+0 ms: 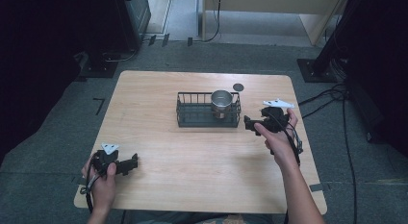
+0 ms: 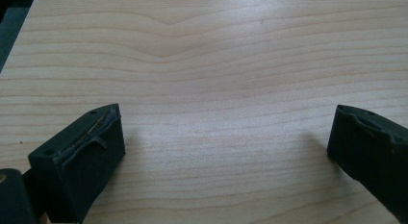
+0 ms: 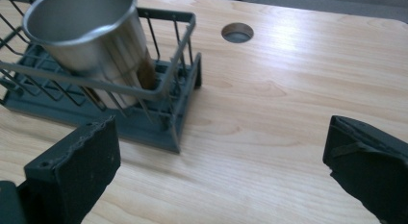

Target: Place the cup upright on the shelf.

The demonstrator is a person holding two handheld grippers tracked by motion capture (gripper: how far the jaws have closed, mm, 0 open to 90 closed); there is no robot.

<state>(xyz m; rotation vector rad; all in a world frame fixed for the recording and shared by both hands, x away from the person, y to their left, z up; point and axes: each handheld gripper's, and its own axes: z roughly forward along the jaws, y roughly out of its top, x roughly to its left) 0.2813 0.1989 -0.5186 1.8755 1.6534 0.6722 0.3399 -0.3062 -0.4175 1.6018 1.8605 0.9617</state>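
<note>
The right gripper [image 1: 248, 124] hovered wide open, empty, at the rack's [image 1: 185, 119] three o'clock, cup [image 1: 221, 102] inside; the left gripper [image 1: 132, 162] gaped empty too.

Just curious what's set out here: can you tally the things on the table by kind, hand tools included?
Metal cup: 1
Wire rack: 1
Handheld grippers: 2, the left gripper and the right gripper
Total: 4

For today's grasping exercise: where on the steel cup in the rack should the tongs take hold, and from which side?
Probably the cup rim, from above. It stands upright and open-mouthed at the right end of the rack, whose wire walls screen its sides. The open right tongs, just beside that end, could put one jaw inside the rim and one outside.
</note>
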